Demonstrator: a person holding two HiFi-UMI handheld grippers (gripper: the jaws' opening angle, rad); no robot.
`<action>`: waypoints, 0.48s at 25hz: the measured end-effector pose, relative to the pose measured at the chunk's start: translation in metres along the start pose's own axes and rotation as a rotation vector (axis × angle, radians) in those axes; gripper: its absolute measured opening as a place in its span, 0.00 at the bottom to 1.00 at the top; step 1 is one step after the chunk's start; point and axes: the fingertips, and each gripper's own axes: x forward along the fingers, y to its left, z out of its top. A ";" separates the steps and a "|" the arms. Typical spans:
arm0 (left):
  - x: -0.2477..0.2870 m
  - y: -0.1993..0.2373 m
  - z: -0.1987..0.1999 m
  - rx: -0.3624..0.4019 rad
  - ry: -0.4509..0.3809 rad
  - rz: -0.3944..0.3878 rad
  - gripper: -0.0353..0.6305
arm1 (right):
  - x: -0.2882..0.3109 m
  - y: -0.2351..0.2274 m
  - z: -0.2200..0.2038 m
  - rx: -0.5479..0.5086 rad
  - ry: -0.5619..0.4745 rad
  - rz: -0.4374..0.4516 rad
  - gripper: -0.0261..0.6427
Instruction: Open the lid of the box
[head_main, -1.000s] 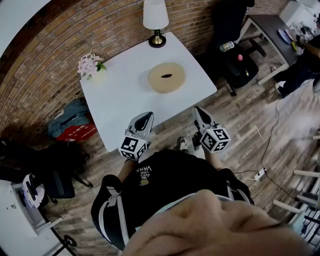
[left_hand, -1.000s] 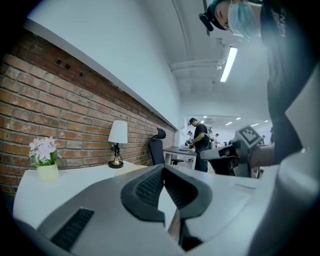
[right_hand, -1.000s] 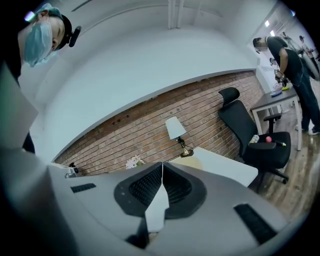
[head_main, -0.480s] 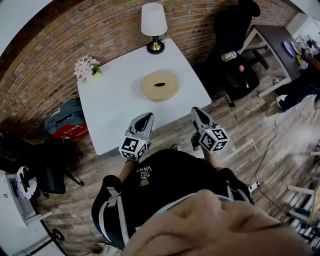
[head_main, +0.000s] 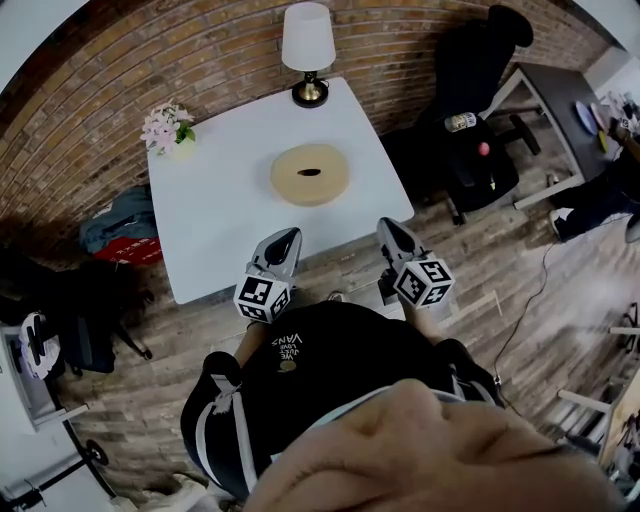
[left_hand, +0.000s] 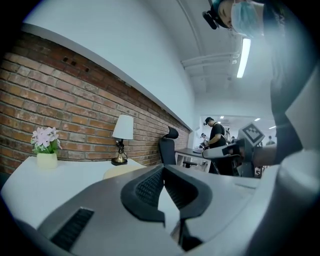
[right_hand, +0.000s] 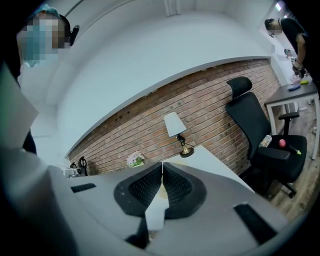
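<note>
Altogether: one box (head_main: 310, 174), one lamp (head_main: 307, 42), left tool (head_main: 288, 237), right tool (head_main: 389, 227).

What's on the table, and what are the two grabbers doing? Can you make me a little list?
table: white, beside brick wall
box: round, tan, closed, middle of table
lamp: far edge of table
flowers: far left corner
left gripper: shut, empty, not touching box
right gripper: shut, empty, not touching box

round tan box (head_main: 310, 174), lid on (mid-table)
</note>
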 end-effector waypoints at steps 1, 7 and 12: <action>0.001 0.001 -0.002 -0.001 0.004 0.005 0.07 | 0.002 -0.002 0.000 0.001 0.003 0.003 0.05; 0.004 0.023 0.002 0.004 0.022 0.019 0.07 | 0.027 0.003 0.002 0.010 0.007 0.019 0.05; 0.007 0.052 0.015 0.024 0.032 0.009 0.07 | 0.056 0.017 0.010 0.013 0.001 0.026 0.05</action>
